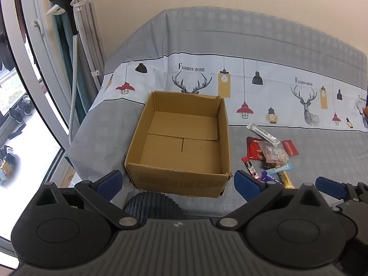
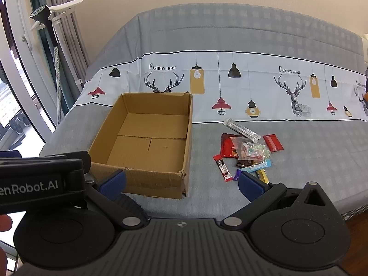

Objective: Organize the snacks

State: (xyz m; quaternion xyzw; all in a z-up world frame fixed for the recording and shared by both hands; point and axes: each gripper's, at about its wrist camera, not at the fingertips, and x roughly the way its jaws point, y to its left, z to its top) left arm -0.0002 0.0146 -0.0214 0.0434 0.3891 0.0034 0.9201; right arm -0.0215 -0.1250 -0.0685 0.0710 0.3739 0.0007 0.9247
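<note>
The left gripper (image 1: 178, 184) hangs low over the near edge of the bed (image 1: 96, 142), jaws spread wide and holding nothing. Straight ahead at twelve o'clock, just beyond its blue pads, sits the open brown cardboard box (image 1: 181, 174), empty inside. The heap of small wrapped snacks (image 1: 269, 154) lies at about two o'clock from it, right of the box and apart from it.

The right gripper (image 2: 181, 185) is likewise wide open and empty; the snacks sit at one o'clock, the nearest wrappers just past its right pad. These packets look light, thin and crinkly, likely slippery. I'd pinch the loose red stick sachet (image 2: 222, 168) across its middle, flat to the sheet.
</note>
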